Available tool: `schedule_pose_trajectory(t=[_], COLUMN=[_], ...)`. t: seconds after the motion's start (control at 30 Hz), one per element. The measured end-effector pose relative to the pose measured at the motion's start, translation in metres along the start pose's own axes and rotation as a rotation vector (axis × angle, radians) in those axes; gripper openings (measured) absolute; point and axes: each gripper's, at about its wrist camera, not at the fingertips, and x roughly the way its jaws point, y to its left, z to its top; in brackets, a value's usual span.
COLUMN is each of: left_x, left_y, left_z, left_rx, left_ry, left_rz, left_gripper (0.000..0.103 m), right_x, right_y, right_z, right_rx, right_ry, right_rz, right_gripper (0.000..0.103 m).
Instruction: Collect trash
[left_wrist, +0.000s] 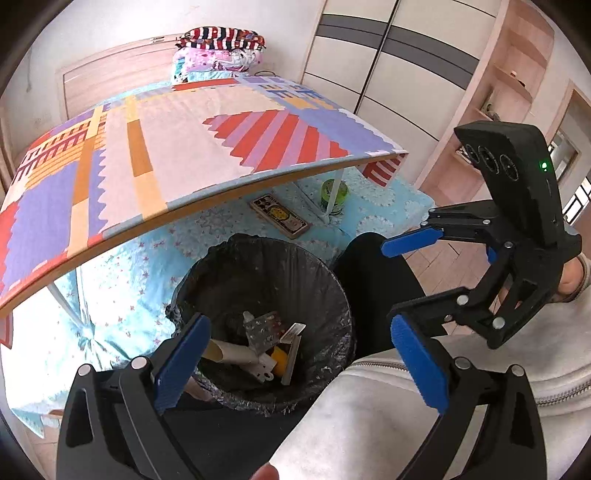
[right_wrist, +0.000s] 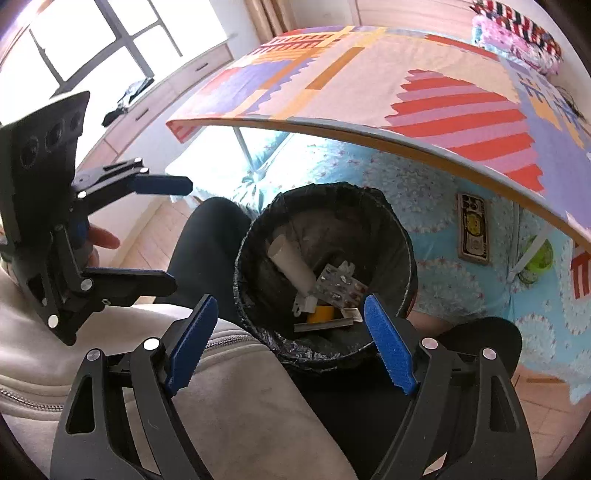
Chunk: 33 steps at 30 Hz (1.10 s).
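Black-lined bin (left_wrist: 258, 325) holds trash; left claw (left_wrist: 299, 365), right claw (right_wrist: 291, 343) wide open, empty.

Bright window (right_wrist: 92, 40), pale sliding wardrobe (left_wrist: 388, 66), wooden floor (left_wrist: 443, 258), patterned folding table (left_wrist: 166, 147).

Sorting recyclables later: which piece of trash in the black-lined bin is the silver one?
The foil blister pack, flat and silvery with pill pockets, lying beside the beige cardboard tube and above the yellow piece.

Both grippers are chunky black plastic with silver rivets and ridged blue pads (left_wrist: 183, 363); the right gripper (left_wrist: 400, 284) has a tiny green LED. Person's wearing a light grey zip jacket (right_wrist: 236, 387) and dark trousers (right_wrist: 207, 251).
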Motion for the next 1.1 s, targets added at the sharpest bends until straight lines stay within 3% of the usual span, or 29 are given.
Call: schedule_pose_trajectory(t=[1.1], left_x=[0.0016], left_y=[0.0020], left_z=[-0.0018], left_rx=[-0.033], left_ry=[0.000], left_rz=[0.001], left_gripper=[0.095], right_x=[-0.0042], right_y=[0.0078], right_z=[0.0013], right_rx=[-0.032], right_ry=[-0.009], right_rz=[0.004], right_gripper=[0.082])
